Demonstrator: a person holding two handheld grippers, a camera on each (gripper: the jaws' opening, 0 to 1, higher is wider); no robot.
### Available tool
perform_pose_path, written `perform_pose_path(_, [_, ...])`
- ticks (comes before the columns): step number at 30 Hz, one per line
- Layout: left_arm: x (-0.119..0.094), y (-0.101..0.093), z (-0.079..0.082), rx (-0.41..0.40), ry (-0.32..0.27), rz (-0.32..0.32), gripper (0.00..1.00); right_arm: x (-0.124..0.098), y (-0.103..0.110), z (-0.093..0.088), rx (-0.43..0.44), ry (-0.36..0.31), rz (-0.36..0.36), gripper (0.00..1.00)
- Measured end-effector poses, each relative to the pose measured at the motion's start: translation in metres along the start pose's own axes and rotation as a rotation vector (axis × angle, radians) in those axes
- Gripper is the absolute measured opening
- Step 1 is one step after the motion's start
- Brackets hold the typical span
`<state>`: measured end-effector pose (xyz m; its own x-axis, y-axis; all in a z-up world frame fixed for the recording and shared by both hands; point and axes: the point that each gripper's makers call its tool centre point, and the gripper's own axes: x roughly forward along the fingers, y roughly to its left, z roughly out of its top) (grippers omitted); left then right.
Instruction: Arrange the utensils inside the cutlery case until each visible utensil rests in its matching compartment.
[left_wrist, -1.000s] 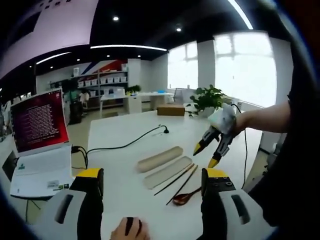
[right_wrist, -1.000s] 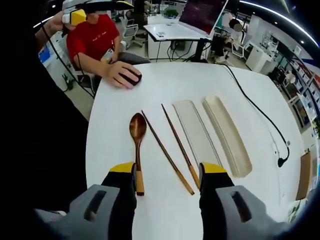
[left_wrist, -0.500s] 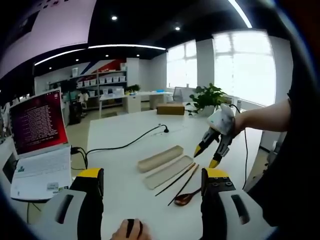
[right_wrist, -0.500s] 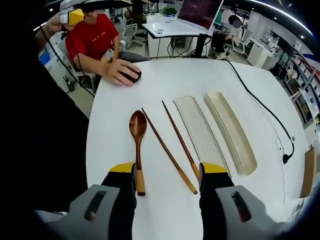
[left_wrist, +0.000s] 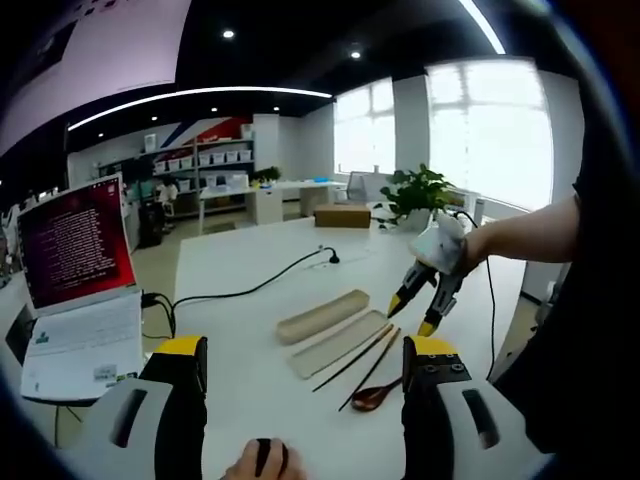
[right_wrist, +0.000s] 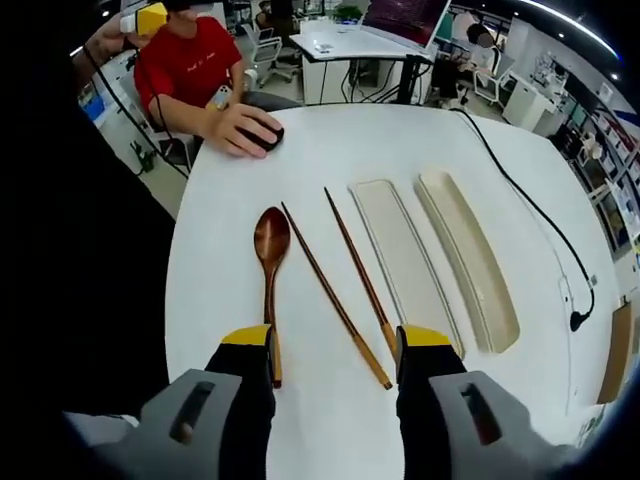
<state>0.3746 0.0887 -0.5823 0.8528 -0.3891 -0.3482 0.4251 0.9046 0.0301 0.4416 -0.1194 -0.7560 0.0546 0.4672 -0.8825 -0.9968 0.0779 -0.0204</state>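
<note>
White table (right_wrist: 300, 170) with the utensils laid out side by side. In the right gripper view, from left to right: spoon (right_wrist: 270, 265), two chopsticks (right_wrist: 335, 300), flat lid (right_wrist: 405, 265), and case (right_wrist: 468, 260), all apart from one another and all outside the case. Every long axis runs roughly away from the right gripper (right_wrist: 332, 350); the spoon's bowl points to the far end, its handle toward the jaws. The jaws stand wide apart, holding nothing, above the near ends of spoon and chopsticks. At the far edge a person's hand (right_wrist: 235, 130) rests on a mouse (right_wrist: 263, 135); a black cable (right_wrist: 530, 210) runs along the right side. In the left gripper view, the left gripper (left_wrist: 300, 365) is likewise wide and empty, with a laptop (left_wrist: 75, 290) to its left and a plant (left_wrist: 418, 195) beyond.
</note>
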Motion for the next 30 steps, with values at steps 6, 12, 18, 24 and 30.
perform_pose_path(6, [0.001, 0.001, 0.001, 0.004, 0.005, 0.0, 0.82, 0.005, 0.005, -0.003, -0.001, 0.018, 0.039, 0.45])
perform_pose_path(12, [0.003, 0.002, 0.002, 0.009, 0.003, 0.003, 0.82, 0.009, 0.004, -0.004, -0.011, 0.029, 0.049, 0.43])
perform_pose_path(18, [0.005, 0.004, 0.003, 0.002, -0.005, 0.006, 0.82, 0.012, 0.003, -0.004, 0.022, 0.027, 0.067, 0.42])
perform_pose_path(24, [0.009, 0.007, 0.003, 0.001, -0.002, 0.006, 0.81, 0.017, 0.005, -0.004, 0.045, 0.031, 0.095, 0.41])
perform_pose_path(30, [0.013, 0.008, 0.002, -0.007, -0.001, 0.006, 0.8, 0.021, 0.003, -0.006, 0.033, 0.043, 0.1, 0.41])
